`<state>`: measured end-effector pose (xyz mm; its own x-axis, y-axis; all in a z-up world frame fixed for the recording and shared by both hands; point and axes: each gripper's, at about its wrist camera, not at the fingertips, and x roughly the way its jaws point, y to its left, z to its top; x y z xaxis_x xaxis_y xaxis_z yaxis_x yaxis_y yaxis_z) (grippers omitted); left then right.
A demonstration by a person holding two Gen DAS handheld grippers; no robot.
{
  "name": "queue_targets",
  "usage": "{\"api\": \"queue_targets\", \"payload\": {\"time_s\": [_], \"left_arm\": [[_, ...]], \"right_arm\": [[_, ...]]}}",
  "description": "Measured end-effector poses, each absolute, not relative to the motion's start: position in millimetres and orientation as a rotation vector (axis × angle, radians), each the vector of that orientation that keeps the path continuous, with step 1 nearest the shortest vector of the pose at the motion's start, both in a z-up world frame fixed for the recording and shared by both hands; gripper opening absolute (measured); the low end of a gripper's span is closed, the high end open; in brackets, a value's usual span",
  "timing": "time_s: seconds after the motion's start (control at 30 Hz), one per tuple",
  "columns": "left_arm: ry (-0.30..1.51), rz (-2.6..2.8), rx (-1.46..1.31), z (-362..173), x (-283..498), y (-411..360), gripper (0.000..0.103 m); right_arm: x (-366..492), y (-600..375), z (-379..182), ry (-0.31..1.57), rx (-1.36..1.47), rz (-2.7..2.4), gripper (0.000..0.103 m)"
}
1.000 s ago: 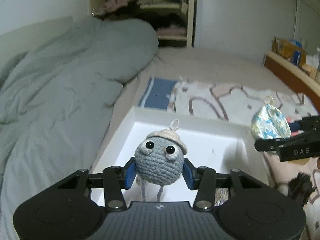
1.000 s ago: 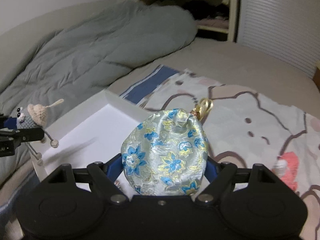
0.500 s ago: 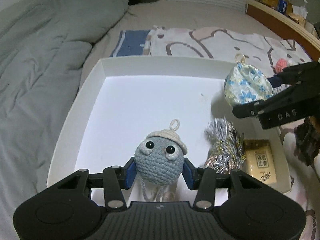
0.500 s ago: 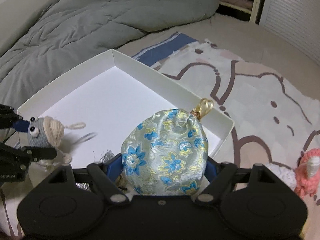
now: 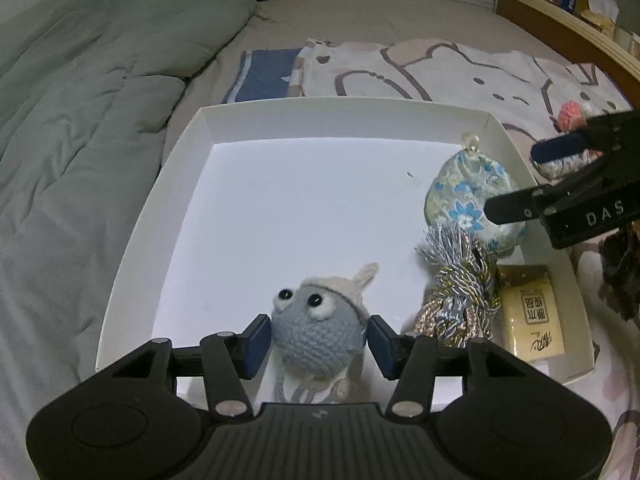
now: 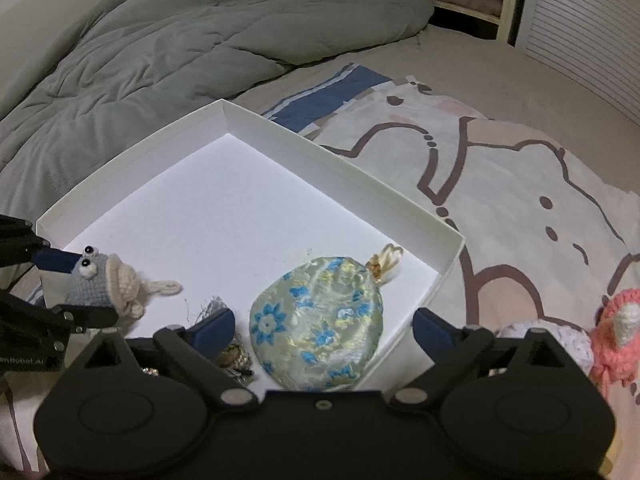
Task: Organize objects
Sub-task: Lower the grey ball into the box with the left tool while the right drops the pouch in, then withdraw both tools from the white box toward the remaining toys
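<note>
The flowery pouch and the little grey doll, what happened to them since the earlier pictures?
Both came down into the white box. The right gripper has just been opening and has let go of the flowery pouch, which now lies on the box floor between its fingers. The left gripper has just been opening a little too; the grey doll sits tilted between its fingers. The tassel and yellow card stayed put.

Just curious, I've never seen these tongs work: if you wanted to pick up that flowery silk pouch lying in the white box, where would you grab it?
Probably across the floral pouch's plump middle, coming down from above with the right gripper, whose jaws have just opened and stand either side of it. It lies flat in the white box, and its gold clasp looks too small to pinch.
</note>
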<state>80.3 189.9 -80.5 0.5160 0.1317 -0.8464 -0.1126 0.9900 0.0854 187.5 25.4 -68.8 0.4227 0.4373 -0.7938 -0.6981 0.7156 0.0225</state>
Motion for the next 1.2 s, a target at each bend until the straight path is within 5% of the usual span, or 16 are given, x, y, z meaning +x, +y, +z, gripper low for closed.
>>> {"api": "queue_targets", "payload": {"time_s": [0.23,0.37,1.2], "left_arm": [[1.006,0.155,0.013,-75,78,188,0.056],[0.981,0.162,0.024,-68,76,184,0.073],[0.912,0.172,-0.002,-45,71,168,0.1]], "right_arm": [[186,17,-65,0.877,-0.3,0.72,0.096],[184,12,-61,0.872,-0.254,0.726,0.096],[170,-20,-37,0.776,-0.19,0.734,0.103]]}}
